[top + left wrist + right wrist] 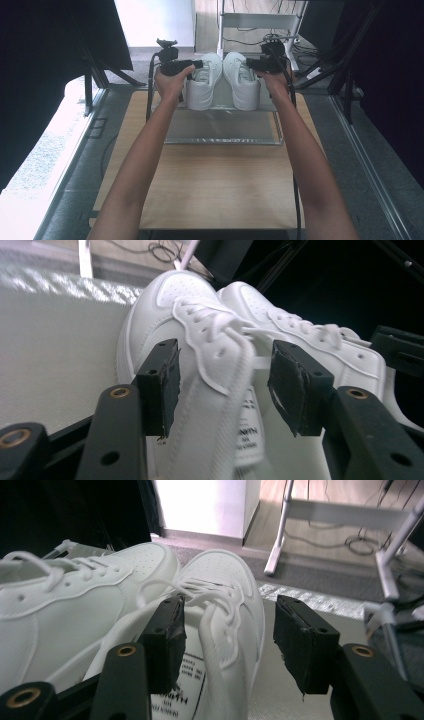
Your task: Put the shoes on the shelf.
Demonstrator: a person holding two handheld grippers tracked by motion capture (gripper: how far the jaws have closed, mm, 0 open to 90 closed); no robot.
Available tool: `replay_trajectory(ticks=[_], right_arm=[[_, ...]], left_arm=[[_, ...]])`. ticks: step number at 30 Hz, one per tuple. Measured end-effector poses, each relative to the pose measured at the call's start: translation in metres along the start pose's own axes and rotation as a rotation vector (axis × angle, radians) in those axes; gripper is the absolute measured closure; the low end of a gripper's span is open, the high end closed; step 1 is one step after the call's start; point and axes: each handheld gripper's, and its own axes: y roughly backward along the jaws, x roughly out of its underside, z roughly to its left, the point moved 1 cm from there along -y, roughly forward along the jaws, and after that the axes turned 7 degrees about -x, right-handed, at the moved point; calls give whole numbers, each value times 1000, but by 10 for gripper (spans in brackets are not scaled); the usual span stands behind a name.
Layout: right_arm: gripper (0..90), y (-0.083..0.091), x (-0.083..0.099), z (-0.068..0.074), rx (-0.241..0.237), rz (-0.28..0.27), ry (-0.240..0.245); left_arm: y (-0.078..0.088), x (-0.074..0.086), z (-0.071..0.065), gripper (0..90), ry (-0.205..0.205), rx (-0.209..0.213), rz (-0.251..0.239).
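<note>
Two white sneakers stand side by side on a metal rack at the table's far end, toes pointing away. My left gripper reaches in from the left over the left sneaker. In the left gripper view, the left gripper is open, its jaws straddling the left sneaker's tongue and lace without pressing on them. My right gripper comes in from the right over the right sneaker. The right gripper is open too, with the right sneaker's laced edge between its pads, untouched.
The rack sits on a light wooden table. Behind it are white furniture legs and loose cables on the floor. Dark frames and panels flank both sides of the table.
</note>
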Motion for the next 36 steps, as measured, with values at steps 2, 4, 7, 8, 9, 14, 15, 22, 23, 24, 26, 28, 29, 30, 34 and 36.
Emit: replay_trajectory(ticks=[2, 4, 7, 8, 9, 14, 15, 22, 23, 24, 26, 28, 29, 30, 34, 36], right_arm=[[484, 9, 3, 3, -10, -15, 33], [503, 18, 7, 4, -33, -34, 43], [514, 31, 13, 3, -57, -55, 51], [513, 35, 15, 2, -66, -60, 48], [513, 38, 17, 1, -74, -68, 43], [543, 57, 27, 2, -97, -102, 56], [572, 64, 30, 0, -110, -113, 62], [697, 81, 46, -9, -124, -103, 72], [697, 81, 46, -9, -124, -103, 72], [723, 81, 49, -11, -120, -93, 76], [788, 80, 56, -13, -103, -76, 81], [833, 79, 62, -16, -107, -69, 81], [850, 78, 65, -17, -111, -59, 81], [867, 77, 69, -18, -112, -46, 85], [899, 70, 79, -22, -123, -21, 75], [900, 65, 83, -22, -129, -7, 69]], left_arm=[[9, 0, -3, 464, -26, 0, -20], [16, 2, -6, 462, -55, -5, -28], [27, 7, -9, 489, -99, -31, -58], [30, 9, -10, 513, -112, -44, -72], [33, 11, -10, 534, -124, -51, -76], [42, 21, -8, 661, -146, -29, -56], [45, 23, -6, 707, -155, -35, -56], [62, 45, 12, 807, -169, 10, -39], [62, 45, 12, 822, -169, 10, -39], [64, 47, 14, 822, -166, 11, -40], [66, 53, 18, 846, -173, 7, -42], [68, 59, 20, 869, -185, 6, -44], [69, 62, 20, 869, -193, 9, -36], [69, 64, 21, 872, -199, 9, -33], [67, 75, 24, 890, -210, 13, -16], [64, 80, 26, 890, -203, 8, -13]])
